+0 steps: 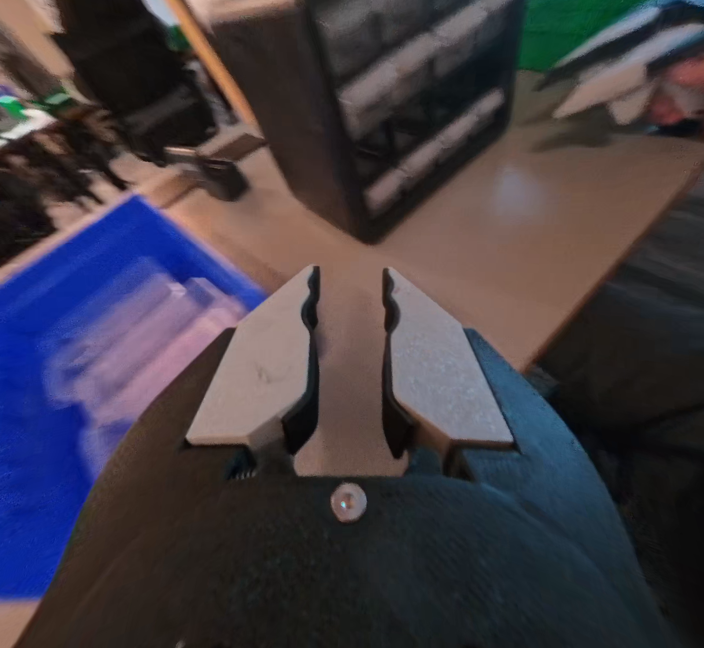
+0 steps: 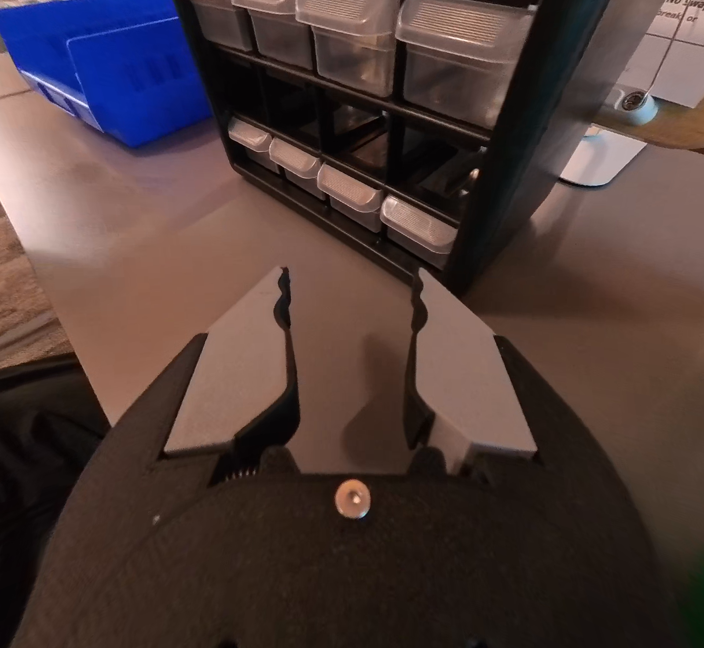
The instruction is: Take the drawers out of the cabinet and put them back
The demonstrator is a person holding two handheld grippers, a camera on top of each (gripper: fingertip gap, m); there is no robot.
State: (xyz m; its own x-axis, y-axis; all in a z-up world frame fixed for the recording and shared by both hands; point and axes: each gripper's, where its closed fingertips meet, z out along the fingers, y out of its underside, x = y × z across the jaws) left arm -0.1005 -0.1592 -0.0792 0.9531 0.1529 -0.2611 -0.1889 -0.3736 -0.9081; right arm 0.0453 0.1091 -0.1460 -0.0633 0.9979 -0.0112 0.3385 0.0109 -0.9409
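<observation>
The black plastic cabinet (image 2: 506, 157) stands on the tan table (image 2: 152, 233), one row of slots empty; blurred clear drawers (image 1: 125, 329) apparently lie in the blue bin (image 1: 49, 439). Both the left gripper (image 1: 350, 279) and the right gripper (image 2: 350, 279) are spread, empty. Reinsertion seemingly remains.

The left gripper (image 1: 350, 275) is built on a broad black body with a grainy, matte surface, in which a single silver screw (image 1: 348, 503) is set at the centre. Two pale grey fingers (image 1: 263, 359) with angled tips are lined with black, wavy-edged pads. The right gripper (image 2: 352, 275) is made alike: black textured body, silver screw (image 2: 353, 503), grey fingers (image 2: 464, 374), and small black ridged teeth at the finger base.
</observation>
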